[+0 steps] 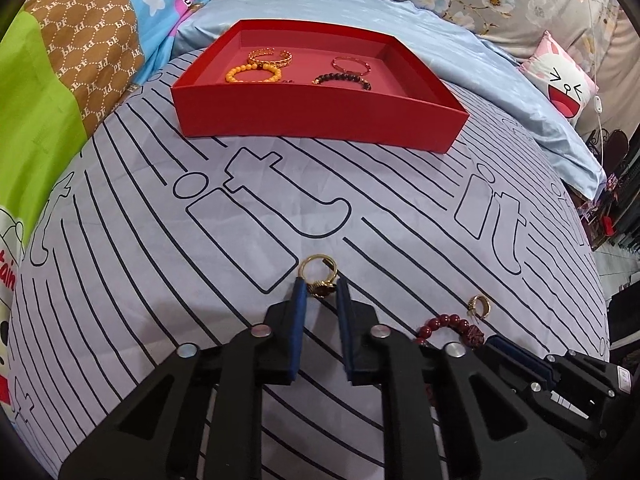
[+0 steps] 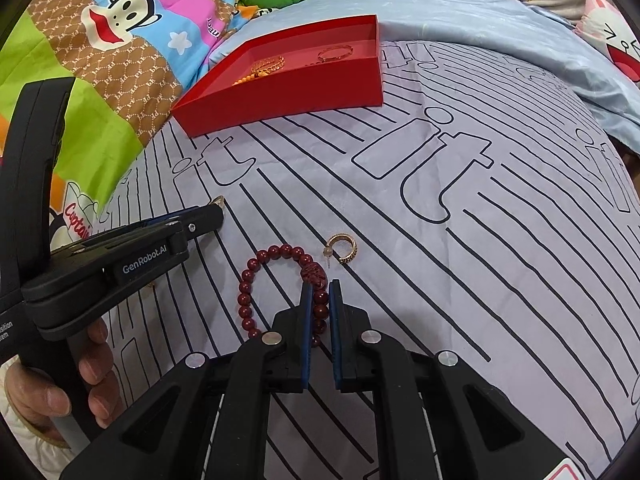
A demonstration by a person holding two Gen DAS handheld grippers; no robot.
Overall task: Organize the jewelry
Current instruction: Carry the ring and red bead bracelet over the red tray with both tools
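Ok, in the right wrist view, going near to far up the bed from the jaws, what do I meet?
Red bead bracelet → gold earring → red tray → blue sheet.

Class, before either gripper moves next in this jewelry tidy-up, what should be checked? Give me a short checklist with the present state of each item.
1. Left gripper has the gold ring between its fingers: ok, fingers close on both sides of it.
2. Ring lifted clear of the bedsheet: cannot tell.
3. Right gripper lined up on the red bead bracelet: ok, its beads lie between the fingers.
4. Right grip firm on the bracelet: cannot tell; a narrow gap shows.
5. Red tray has bare floor left: ok, between the bracelets already inside.
6. Everything collected: not ok, a gold earring lies loose on the sheet.
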